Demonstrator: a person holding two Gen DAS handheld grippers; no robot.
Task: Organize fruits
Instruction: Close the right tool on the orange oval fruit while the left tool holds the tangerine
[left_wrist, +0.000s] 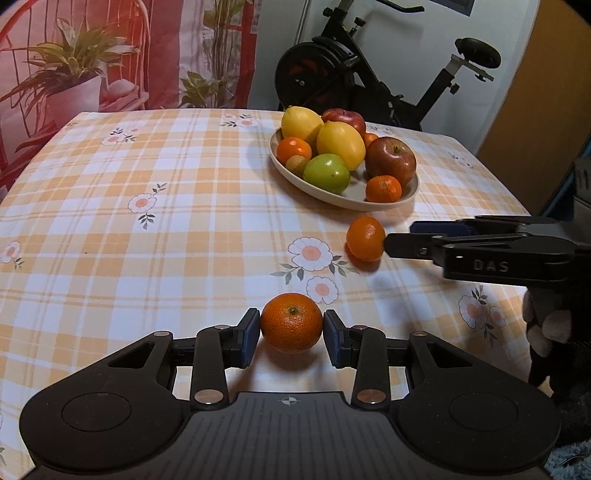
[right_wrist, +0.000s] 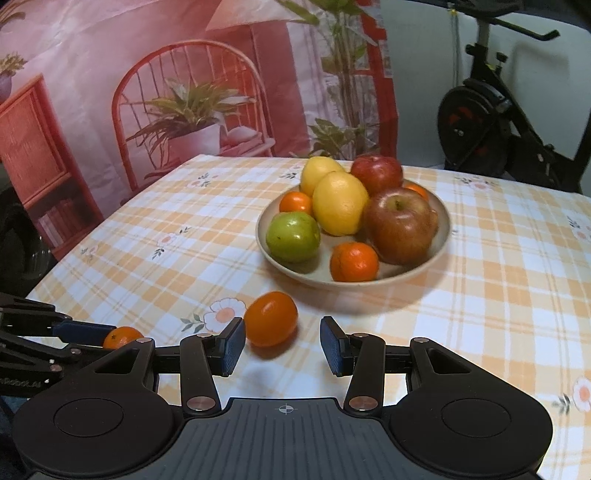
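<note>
A beige plate (left_wrist: 408, 194) holds two lemons, two red apples, a green apple and several mandarins; it also shows in the right wrist view (right_wrist: 441, 236). My left gripper (left_wrist: 291, 334) is shut on a mandarin (left_wrist: 291, 322) just above the checked tablecloth (left_wrist: 147, 240); that mandarin also shows in the right wrist view (right_wrist: 122, 336). A loose mandarin (right_wrist: 270, 318) lies on the cloth in front of the plate. My right gripper (right_wrist: 282, 347) is open, and the loose mandarin sits just ahead of its left finger. In the left wrist view the right gripper's tip (left_wrist: 397, 245) touches this mandarin (left_wrist: 365, 238).
An exercise bike (left_wrist: 354, 70) stands behind the table. A printed backdrop (right_wrist: 184, 81) with a chair and plants hangs at the far left. A dark plush object (left_wrist: 554, 350) sits at the table's right edge.
</note>
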